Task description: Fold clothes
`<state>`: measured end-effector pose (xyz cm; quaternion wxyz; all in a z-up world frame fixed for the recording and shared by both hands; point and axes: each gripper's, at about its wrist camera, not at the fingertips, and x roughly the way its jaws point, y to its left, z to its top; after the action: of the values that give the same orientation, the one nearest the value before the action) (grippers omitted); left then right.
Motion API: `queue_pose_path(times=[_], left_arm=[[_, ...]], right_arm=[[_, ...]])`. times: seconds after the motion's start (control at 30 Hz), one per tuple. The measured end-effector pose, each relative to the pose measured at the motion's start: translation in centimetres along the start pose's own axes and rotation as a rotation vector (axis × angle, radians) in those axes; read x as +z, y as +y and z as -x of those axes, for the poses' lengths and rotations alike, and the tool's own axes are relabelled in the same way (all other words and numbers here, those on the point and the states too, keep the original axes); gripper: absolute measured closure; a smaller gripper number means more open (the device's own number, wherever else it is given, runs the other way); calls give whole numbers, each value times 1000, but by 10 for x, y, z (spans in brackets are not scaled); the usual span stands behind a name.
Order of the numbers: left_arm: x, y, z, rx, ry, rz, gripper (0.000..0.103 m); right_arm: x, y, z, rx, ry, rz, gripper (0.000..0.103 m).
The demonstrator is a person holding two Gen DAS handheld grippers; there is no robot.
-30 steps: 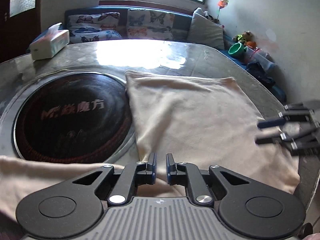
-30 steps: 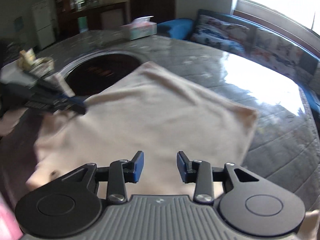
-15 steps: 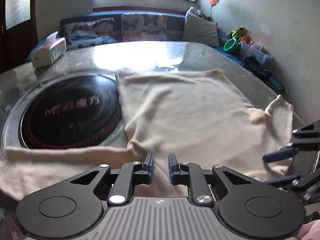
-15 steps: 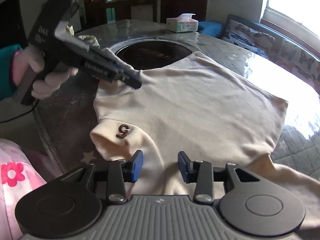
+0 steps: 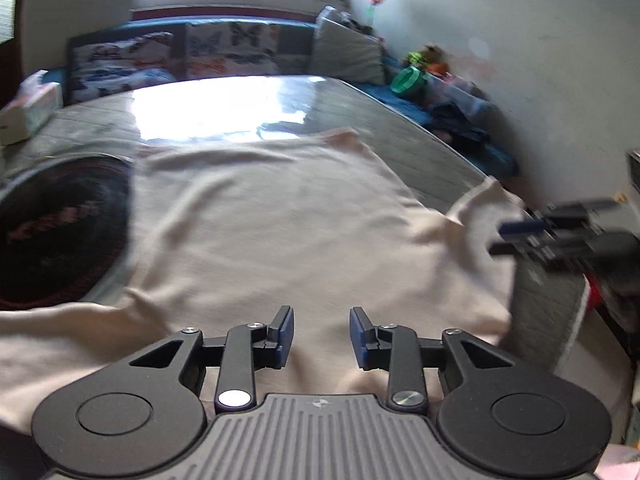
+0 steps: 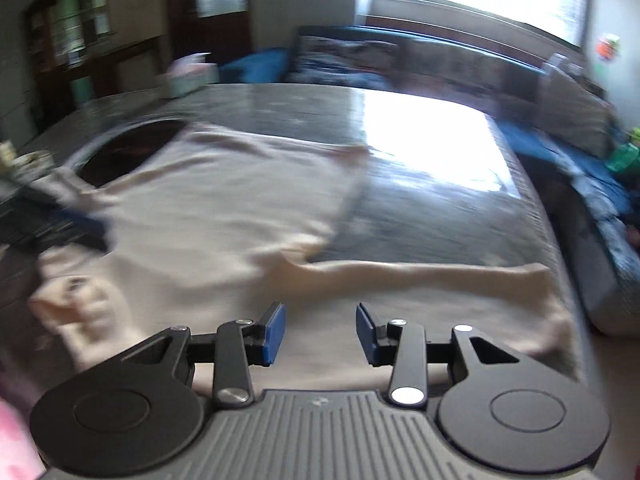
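Our cream shirt lies spread out on the table

From our left gripper [image 5: 321, 334], fingers apart and holding nothing, we see the shirt [image 5: 280, 232] flat on the table [image 5: 420, 136], beside the dark round plate [image 5: 60, 232]. From our right gripper [image 6: 320, 334], fingers also apart and empty, one sleeve [image 6: 440, 276] sticks out sideways. It looks soft, light and floppy, so we would pinch edges or corners.

Table [image 5: 408, 128] beyond shirt [image 5: 272, 232] bare; tissue box [image 5: 28, 114] far left.

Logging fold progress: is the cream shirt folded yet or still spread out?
Spread. The cream shirt lies flat on the table, both sleeves extended, no fold visible.
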<state>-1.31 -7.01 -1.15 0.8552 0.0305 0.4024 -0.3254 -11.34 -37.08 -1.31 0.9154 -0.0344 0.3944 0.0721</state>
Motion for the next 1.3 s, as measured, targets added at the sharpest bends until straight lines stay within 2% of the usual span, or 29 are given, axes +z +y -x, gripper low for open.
queue_pose_path(times=[0.1, 0.17, 0.23, 0.37, 0.47, 0.63, 0.73, 0.87, 0.97, 1.1, 1.23, 1.3], left_arm=[[-5, -8, -6, -21, 21, -15, 69], [-8, -13, -6, -21, 17, -26, 63], [-10, -15, -6, -28, 17, -25, 61], [-8, -15, -4, -38, 7, -9, 61], [-4, -5, 7, -16, -30, 20, 61], [-3, 36, 34, 116, -103, 104, 61], [-10, 73, 50, 244, -127, 193, 60], [-25, 124, 69, 397, -146, 306, 60], [-36, 156, 77, 486, -141, 372, 60], [-45, 174, 81, 536, -149, 385, 63], [-47, 174, 82, 576, -133, 350, 72], [-48, 173, 81, 602, -127, 335, 72]], right_arm=[[-5, -28, -9, -58, 16, -54, 64], [-9, -47, -14, -97, 22, -91, 64], [-11, -62, -15, -109, 20, -118, 59], [-5, -78, -15, -147, -1, -142, 59], [1, -86, -20, -162, -6, -164, 59], [0, -98, -30, -172, 1, -194, 55], [-1, -101, -31, -174, -1, -197, 53], [0, -99, -32, -175, 0, -197, 52], [1, -98, -33, -178, 2, -197, 50], [2, -97, -34, -185, 8, -192, 49], [4, -97, -35, -192, 13, -186, 47], [4, -97, -36, -199, 13, -184, 45]])
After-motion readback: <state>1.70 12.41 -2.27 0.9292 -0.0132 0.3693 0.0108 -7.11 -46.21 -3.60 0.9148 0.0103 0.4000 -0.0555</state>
